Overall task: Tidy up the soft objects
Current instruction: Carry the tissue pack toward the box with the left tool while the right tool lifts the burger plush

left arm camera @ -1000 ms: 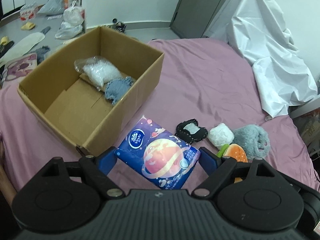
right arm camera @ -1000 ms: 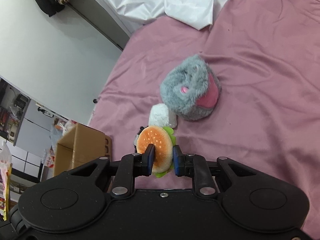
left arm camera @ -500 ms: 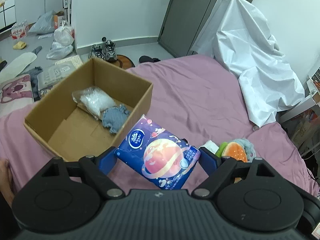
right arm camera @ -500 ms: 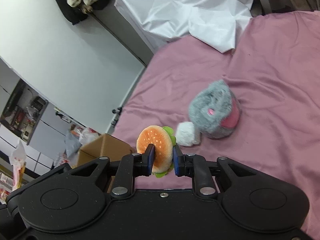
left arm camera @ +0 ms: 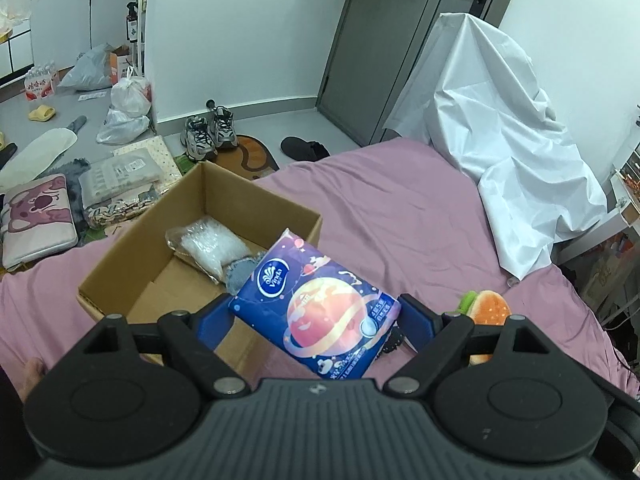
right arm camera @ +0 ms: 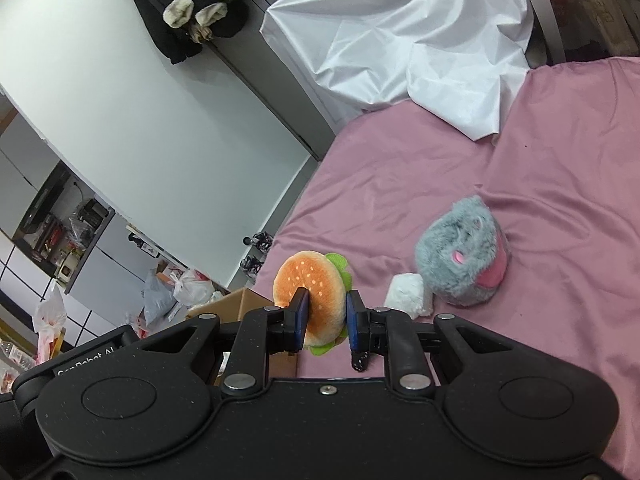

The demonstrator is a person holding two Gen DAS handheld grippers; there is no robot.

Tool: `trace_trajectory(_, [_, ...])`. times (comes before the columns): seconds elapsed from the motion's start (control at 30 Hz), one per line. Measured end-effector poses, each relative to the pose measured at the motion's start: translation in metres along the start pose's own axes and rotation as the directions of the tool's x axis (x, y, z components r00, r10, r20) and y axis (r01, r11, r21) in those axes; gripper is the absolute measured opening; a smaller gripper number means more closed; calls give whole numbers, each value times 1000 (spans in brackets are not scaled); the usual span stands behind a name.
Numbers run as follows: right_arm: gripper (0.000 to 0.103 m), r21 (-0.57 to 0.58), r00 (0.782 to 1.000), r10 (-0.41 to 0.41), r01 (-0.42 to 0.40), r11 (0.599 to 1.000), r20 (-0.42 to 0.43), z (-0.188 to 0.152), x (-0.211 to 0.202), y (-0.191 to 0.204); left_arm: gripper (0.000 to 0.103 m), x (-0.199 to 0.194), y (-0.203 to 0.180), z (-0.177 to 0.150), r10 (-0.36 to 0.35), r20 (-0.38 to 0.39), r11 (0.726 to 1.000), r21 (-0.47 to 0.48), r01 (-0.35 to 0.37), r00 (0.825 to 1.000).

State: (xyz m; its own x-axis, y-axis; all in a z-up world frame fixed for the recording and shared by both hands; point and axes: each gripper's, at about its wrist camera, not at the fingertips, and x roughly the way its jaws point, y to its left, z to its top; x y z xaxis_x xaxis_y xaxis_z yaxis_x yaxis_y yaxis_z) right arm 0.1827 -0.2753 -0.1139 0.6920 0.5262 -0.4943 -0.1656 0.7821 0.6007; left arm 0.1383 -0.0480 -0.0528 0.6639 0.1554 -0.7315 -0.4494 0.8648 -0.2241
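pink bedsheet in cluttered room, open brown cardboard box at its near-left edge, left gripper clamping blue tissue pack beside it, right gripper squeezing orange plush burger, bare sheet beyond

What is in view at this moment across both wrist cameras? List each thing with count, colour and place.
tissue pack: 1, blue-purple with planet print, held in the air by the box's near right corner
burger plush: 1, orange with green edge, held above the bed
cardboard box: 1, brown, open, on the bed
clear bag: 1, white filling, inside the box
blue-grey cloth: 1, inside the box beside the bag
grey plush: 1, grey and pink, on the bed
white soft lump: 1, touching the grey plush
bed cover: 1, pink
white sheet: 1, draped at the bed's far side
sneakers: 1 pair, grey, on the floor
left gripper: 1, black, blue pads
right gripper: 1, black, blue pads
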Motion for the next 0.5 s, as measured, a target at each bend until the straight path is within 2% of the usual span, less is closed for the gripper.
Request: trace_trajectory(0.5, [20,-30,1000,18,-18,999,11,-5,16,27,86,0,34,20,17,19,1000,-26,-17,1000])
